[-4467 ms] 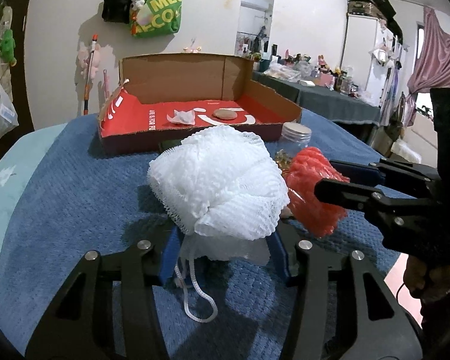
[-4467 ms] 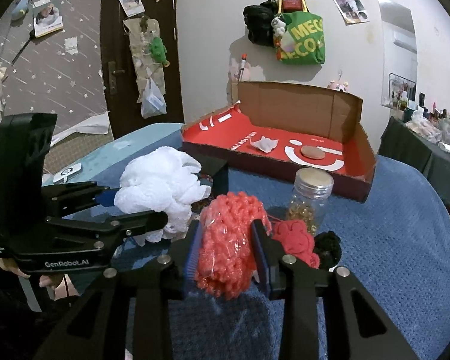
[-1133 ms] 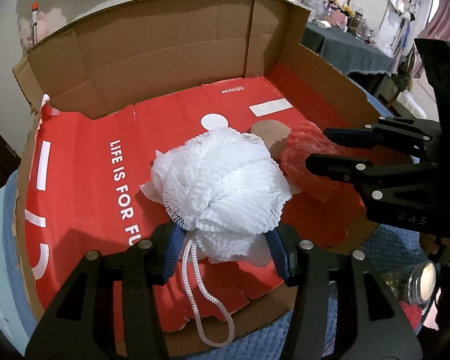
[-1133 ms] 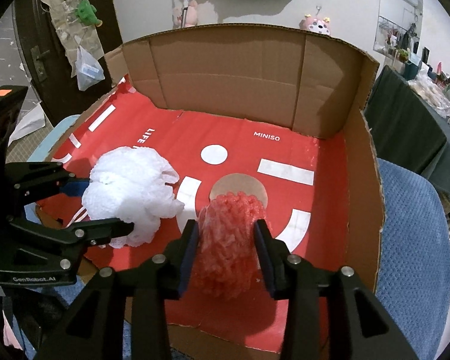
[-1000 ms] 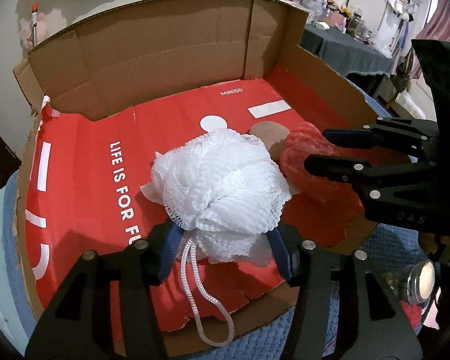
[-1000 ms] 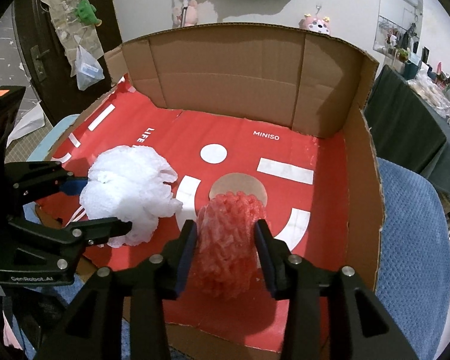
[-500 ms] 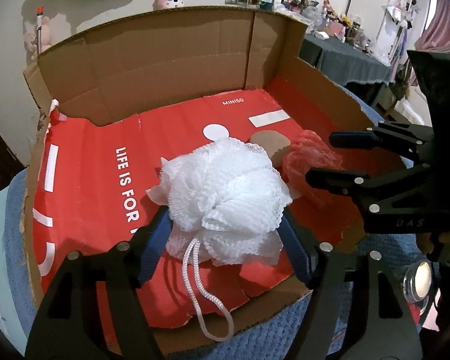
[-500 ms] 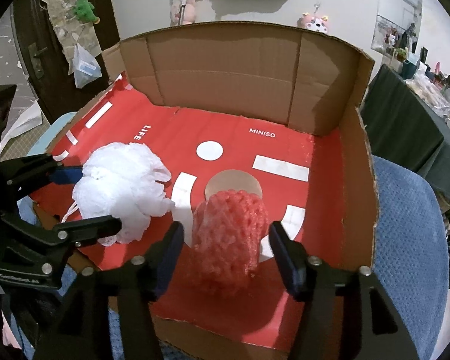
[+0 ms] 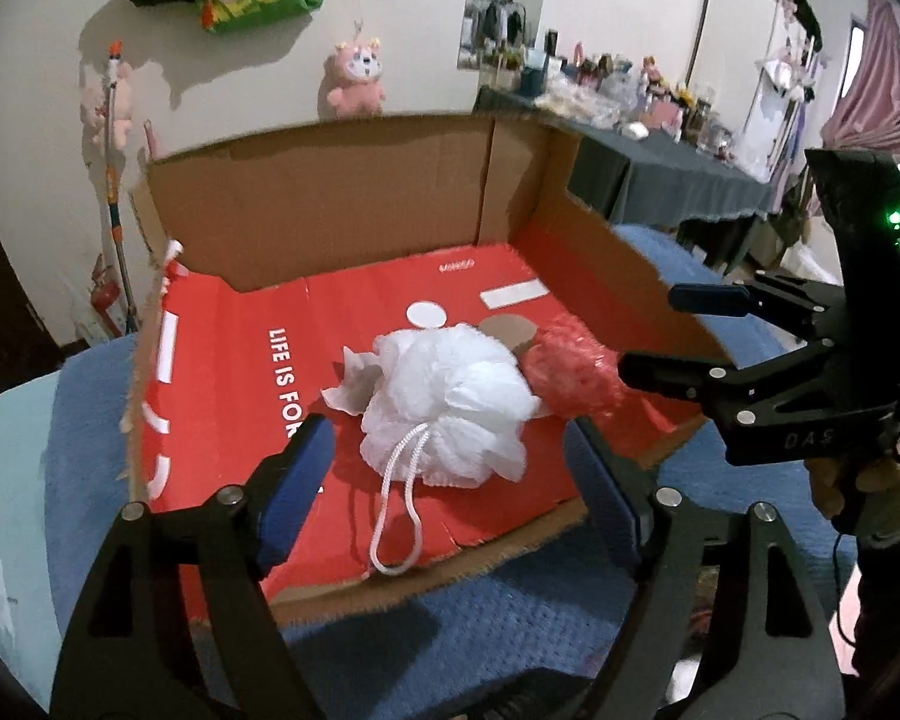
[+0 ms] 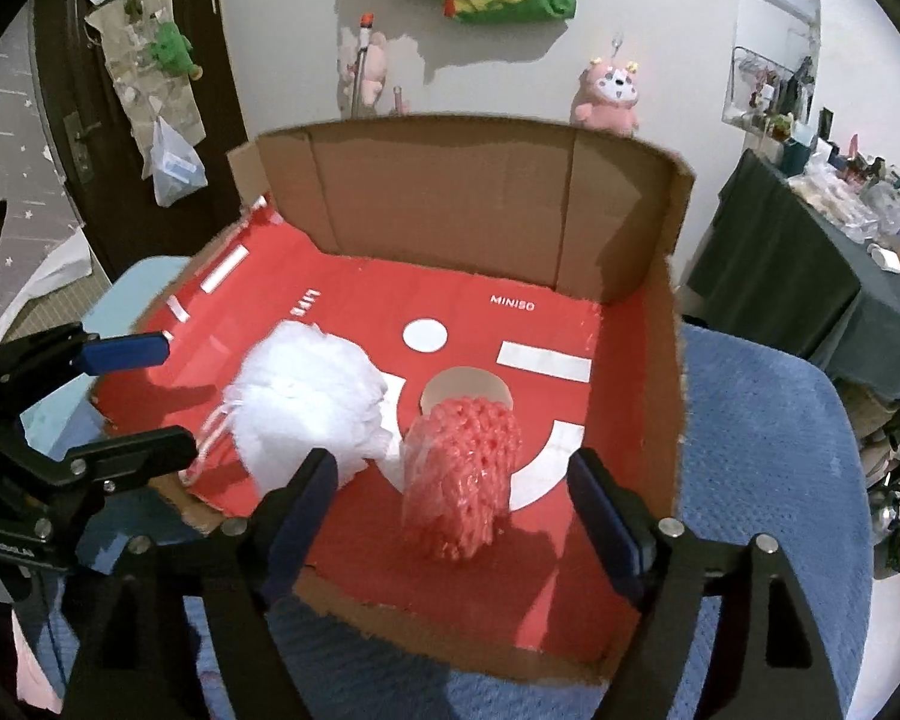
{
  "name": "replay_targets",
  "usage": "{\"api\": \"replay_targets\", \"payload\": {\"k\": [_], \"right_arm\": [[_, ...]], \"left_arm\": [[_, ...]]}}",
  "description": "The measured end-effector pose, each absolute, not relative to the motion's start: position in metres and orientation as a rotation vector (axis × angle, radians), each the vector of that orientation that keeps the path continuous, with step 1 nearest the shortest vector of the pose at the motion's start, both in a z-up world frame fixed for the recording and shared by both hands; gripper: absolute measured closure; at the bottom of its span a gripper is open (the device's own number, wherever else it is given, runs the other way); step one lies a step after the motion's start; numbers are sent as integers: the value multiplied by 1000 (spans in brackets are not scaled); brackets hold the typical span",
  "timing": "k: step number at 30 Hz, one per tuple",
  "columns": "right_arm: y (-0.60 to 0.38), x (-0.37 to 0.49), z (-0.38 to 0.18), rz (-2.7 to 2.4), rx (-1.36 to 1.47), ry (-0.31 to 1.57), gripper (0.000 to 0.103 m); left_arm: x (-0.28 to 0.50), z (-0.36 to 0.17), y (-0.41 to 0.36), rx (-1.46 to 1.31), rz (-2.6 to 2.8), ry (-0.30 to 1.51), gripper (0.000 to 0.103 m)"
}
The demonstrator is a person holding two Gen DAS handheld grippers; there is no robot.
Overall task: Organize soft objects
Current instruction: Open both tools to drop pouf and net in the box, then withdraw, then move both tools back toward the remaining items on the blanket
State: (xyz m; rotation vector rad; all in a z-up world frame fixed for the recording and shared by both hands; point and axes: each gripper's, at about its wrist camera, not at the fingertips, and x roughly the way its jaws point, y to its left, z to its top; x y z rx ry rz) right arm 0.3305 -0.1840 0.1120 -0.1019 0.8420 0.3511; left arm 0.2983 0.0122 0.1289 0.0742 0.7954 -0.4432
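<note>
Both soft things lie in the box (image 9: 354,204), so the step in hand looks like the release and pull-away, and doing it well means lifting each claw clear without dragging anything back over the near rim. At the box's left, the left gripper (image 9: 450,480) has its jaws apart and opening, nothing pressed between them; it should mind the cord (image 9: 397,504) trailing toward the near rim. The white puff (image 9: 450,402) sits mid-floor of the box, a frilly mesh ball, with a scrap of paper (image 9: 349,387) at its left side. Just right of it, touching, lies the red puff (image 10: 462,468), a knobbly net bundle. The right gripper (image 10: 450,510) stands wide and opening, pads clear of it.
</note>
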Motion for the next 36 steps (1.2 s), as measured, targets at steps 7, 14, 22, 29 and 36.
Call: {"api": "replay_targets", "payload": {"k": [7,14,22,29,36], "right_arm": [[-188,290,143,335,-111,758,7],[-195,241,167,306,-109,664,0],[-208,178,189,295,-75,552,0],[-210,118,192,269,-89,459,0],[-200,71,169,230,-132,411,0]], "left_arm": [[253,158,15,37,-439,698,15],[203,179,18,23,-392,581,9],[139,192,20,6,-346,443,5],[89,189,17,-22,-343,380,3],[47,172,13,-13,-302,325,0]]}}
